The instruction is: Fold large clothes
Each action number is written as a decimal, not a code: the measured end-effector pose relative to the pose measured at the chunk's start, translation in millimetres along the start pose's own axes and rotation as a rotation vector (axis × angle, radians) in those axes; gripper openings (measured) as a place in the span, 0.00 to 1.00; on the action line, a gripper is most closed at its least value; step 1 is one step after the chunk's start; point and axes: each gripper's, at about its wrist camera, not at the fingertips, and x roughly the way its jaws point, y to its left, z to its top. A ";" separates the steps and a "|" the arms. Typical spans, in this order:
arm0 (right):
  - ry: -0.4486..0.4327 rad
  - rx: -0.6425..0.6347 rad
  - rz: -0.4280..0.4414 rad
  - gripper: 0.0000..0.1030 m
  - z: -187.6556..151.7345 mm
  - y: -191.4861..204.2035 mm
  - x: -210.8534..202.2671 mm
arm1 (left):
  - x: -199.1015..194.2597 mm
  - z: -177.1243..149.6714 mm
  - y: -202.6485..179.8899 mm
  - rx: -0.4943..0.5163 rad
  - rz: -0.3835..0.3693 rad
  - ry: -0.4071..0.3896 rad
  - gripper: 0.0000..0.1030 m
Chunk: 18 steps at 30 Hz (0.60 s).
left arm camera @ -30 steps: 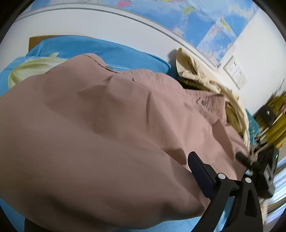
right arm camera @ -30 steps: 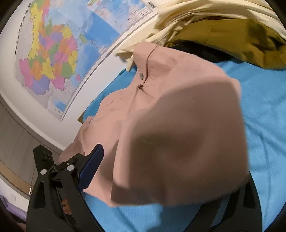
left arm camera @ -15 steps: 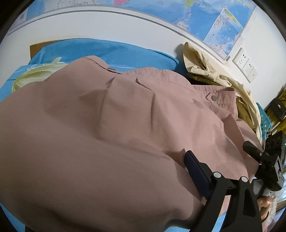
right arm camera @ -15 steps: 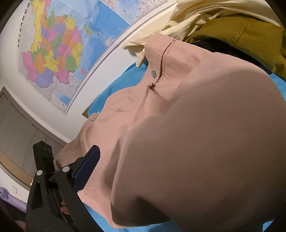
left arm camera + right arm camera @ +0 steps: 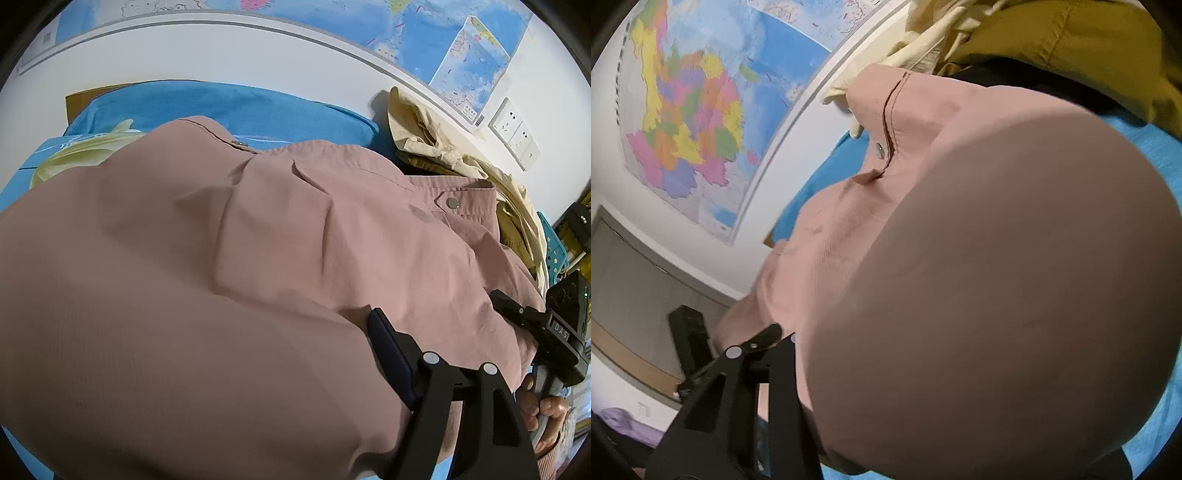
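The pink garment (image 5: 258, 258) is draped over both tools and lies above the blue bedding (image 5: 229, 107). Over the last second it has swelled in both views: in the right wrist view the near fold (image 5: 1015, 295) now fills the frame from 1 o'clock round to 7 o'clock and covers most of the blue bedding that showed there a second ago.

The left tool (image 5: 391, 354) shows one dark finger at 5 o'clock with cloth lying across it; its other finger is hidden, so its closure cannot be told. The right tool (image 5: 775, 339) shows one finger at 8 o'clock against the cloth edge; closure likewise cannot be told.

The snap button (image 5: 451, 202) and the waistband have shifted toward 2 o'clock. Judgement: the held edge is being carried forward over the garment, toward the clothes pile (image 5: 443, 147) at 1 o'clock; the fold is in progress, not yet laid down.
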 end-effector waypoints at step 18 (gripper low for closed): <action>0.017 -0.049 -0.022 0.37 5.1 6.8 10.9 | 2.7 2.5 0.5 -0.013 0.050 -0.012 0.57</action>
